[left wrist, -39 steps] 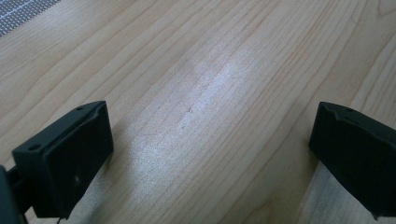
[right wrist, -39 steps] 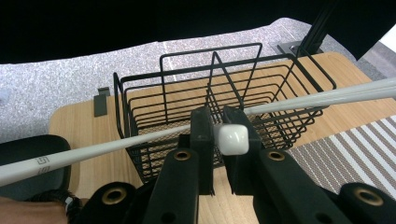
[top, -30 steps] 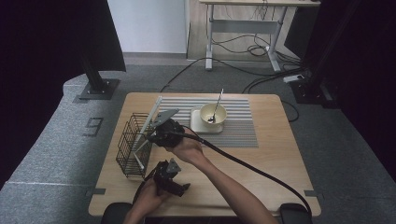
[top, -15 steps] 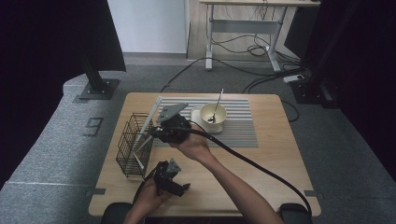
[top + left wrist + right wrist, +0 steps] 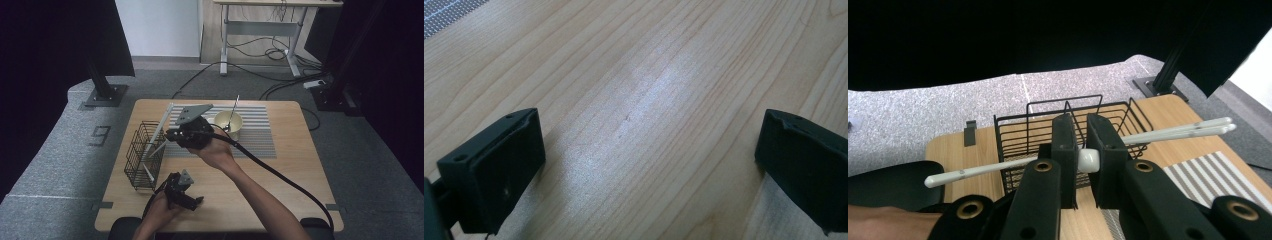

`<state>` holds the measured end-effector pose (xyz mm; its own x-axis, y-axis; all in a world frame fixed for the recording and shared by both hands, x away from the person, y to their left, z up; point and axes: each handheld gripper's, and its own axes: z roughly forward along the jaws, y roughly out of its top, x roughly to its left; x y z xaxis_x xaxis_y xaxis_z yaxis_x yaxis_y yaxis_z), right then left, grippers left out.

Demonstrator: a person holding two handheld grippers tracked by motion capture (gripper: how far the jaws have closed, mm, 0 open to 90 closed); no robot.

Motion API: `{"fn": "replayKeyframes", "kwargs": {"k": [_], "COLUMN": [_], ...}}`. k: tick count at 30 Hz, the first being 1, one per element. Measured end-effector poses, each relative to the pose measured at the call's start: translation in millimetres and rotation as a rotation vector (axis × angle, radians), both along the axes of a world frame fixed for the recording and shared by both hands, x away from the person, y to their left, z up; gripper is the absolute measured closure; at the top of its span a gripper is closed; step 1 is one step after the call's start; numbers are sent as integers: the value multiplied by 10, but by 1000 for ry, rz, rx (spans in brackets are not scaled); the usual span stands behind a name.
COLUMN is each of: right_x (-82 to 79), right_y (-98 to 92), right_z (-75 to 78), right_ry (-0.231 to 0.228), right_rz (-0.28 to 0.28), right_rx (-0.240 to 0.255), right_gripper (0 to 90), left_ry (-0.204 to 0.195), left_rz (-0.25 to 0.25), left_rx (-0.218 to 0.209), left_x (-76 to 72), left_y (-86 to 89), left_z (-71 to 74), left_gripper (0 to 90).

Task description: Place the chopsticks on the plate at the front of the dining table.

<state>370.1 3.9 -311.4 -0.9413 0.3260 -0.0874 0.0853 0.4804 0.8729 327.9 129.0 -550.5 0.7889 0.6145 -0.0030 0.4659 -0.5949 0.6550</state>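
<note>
- While your right gripper (image 5: 1082, 150) is clamped on the pair of white chopsticks (image 5: 1173, 131), you are in the carrying step: the sticks are off the table and held above the black wire basket (image 5: 142, 161), which stands at the left side of the wooden table (image 5: 280, 200).
- The chopsticks sit crosswise in the jaws, gripped near the middle. In the right gripper view one end points left past the basket and the other points right, toward the striped mat (image 5: 255, 132).
- Your left gripper (image 5: 186, 192) rests low over bare wood near the front edge, jaws wide apart with nothing between them.
- The cream bowl (image 5: 229, 122) with a utensil in it stands on the mat, behind your right hand and clear of the work.
- Next, I judge, you need to tip the sticks toward upright so one end leads, line that end over the basket's open top, and lower it inside before you let go.
- Watch the long ends: held level like this, they could catch on the basket rim.
</note>
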Motion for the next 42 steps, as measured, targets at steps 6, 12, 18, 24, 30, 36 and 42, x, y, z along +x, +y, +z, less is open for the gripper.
{"fn": "replayKeyframes", "kwargs": {"k": [6,12,18,24,30,36,42], "right_x": [-51,-76,-78,-95,-108,-162,-245], "right_y": [-116,-271,-448,-615,-759,-808,-787], "right_z": [139,257,298,296,211,139,36], "right_ry": [-22,-46,-33,-58,-54,-49,-37], "right_rz": [-15,-36,-47,-94,-118,-111,-82], "right_rx": [15,24,46,19,5,4,-2], "right_gripper": [826,827,830,830,830,830,830], "left_ry": [-1,0,0,4,15,29,-19], "left_rz": [2,3,7,12,5,-7,-45], "left_rx": [0,0,1,5,25,17,-52], "left_x": [0,0,-2,-1,1,-17,-79], "left_y": [-1,-2,-6,-16,-28,-36,-4], "left_z": [-1,-1,0,5,23,61,176], "left_gripper": [0,0,0,0,0,43,53]}}
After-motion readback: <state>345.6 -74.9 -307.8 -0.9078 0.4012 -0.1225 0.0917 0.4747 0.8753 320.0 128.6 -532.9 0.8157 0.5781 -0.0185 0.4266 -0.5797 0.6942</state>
